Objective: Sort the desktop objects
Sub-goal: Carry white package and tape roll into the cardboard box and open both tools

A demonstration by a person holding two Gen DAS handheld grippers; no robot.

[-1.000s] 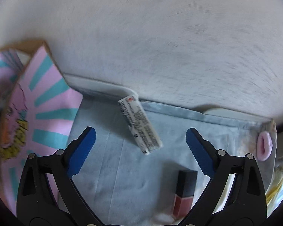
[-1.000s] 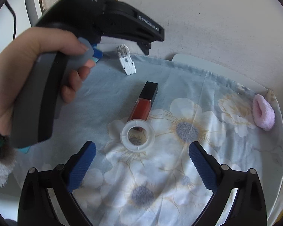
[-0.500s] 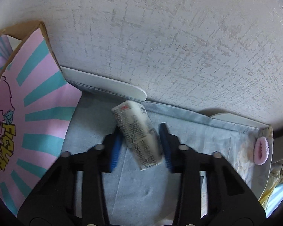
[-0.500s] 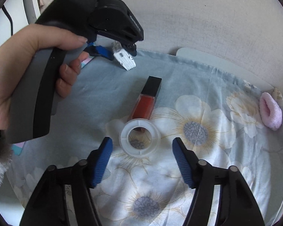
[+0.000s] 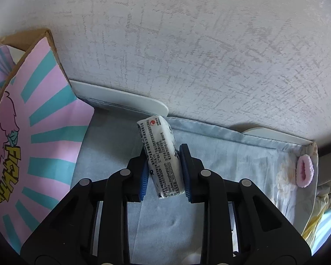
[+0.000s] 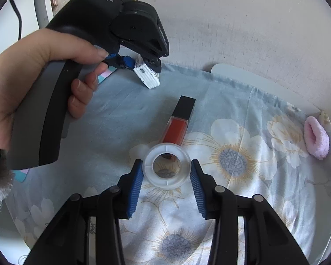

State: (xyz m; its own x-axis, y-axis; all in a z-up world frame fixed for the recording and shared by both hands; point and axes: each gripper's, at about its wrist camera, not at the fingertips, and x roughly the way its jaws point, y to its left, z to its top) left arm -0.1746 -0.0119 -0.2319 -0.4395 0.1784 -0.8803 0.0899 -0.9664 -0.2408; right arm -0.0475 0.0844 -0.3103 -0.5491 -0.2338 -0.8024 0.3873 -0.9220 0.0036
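Note:
A white printed packet [image 5: 156, 132] sits between the blue pads of my left gripper [image 5: 163, 152]. The jaws are closing and both pads press its sides. In the right wrist view a hand [image 6: 33, 70] holds that left gripper [image 6: 141, 66] at the cloth's far left, with the packet [image 6: 147, 79] tilted in it. My right gripper [image 6: 166, 162] is closing around a translucent tape ring [image 6: 185, 170] that lies flat on the cloth, its pads against the rim. A red lip gloss with a black cap [image 6: 178, 125] lies just beyond the ring.
A floral blue cloth [image 6: 231, 198] covers the desk up to a textured wall. A pink hair tie [image 6: 315, 139] lies at the far right edge. A pink and teal striped cardboard box [image 5: 44, 132] stands at the left.
Both grippers went from wide open to nearly closed. The left one closed on the packet and tipped it up. The right pads came in to the tape ring's sides.

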